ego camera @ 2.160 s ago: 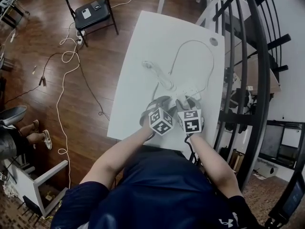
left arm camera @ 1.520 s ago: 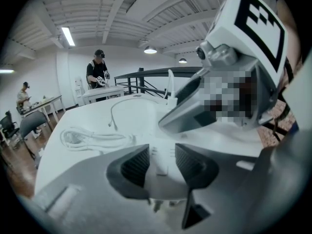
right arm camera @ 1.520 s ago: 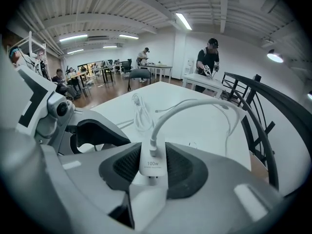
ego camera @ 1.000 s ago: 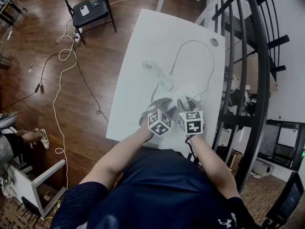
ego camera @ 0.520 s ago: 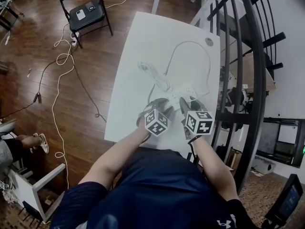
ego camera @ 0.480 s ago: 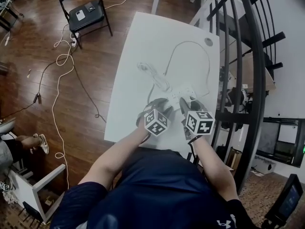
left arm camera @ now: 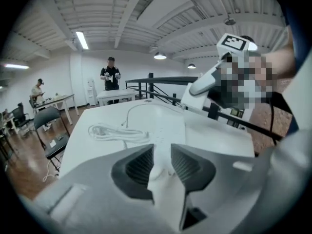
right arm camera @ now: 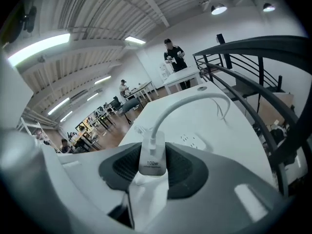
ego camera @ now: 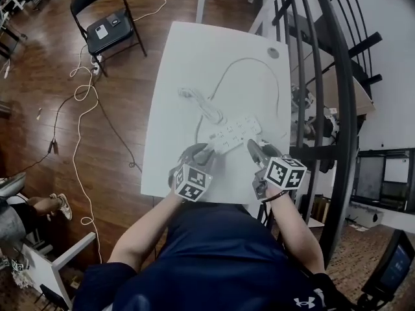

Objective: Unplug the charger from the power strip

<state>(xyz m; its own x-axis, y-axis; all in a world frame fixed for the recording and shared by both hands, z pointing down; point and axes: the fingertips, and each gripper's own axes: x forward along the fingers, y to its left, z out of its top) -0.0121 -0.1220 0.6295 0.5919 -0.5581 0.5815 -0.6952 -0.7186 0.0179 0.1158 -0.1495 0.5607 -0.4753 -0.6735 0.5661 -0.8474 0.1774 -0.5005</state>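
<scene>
The right tongs [right arm camera: 153, 152] clamp the charger [right arm camera: 151, 162], pulled clear of the power strip [ego camera: 235, 133] lying ahead of them. The left tongs [left arm camera: 161, 162] have just been closing, apparently on nothing. Risk: the cable [right arm camera: 185, 101] arching off the tips could tug the charger askew. It reads "100W"

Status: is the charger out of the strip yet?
Right gripper shut on charger, apart from power strip. Left gripper empty, jaws just closed further, gap between them. Nothing blocking.

Left claw [left arm camera: 162, 150], just-narrowed jaws around nothing, before coiled cable [left arm camera: 117, 133] on white table [left arm camera: 219, 135].
</scene>
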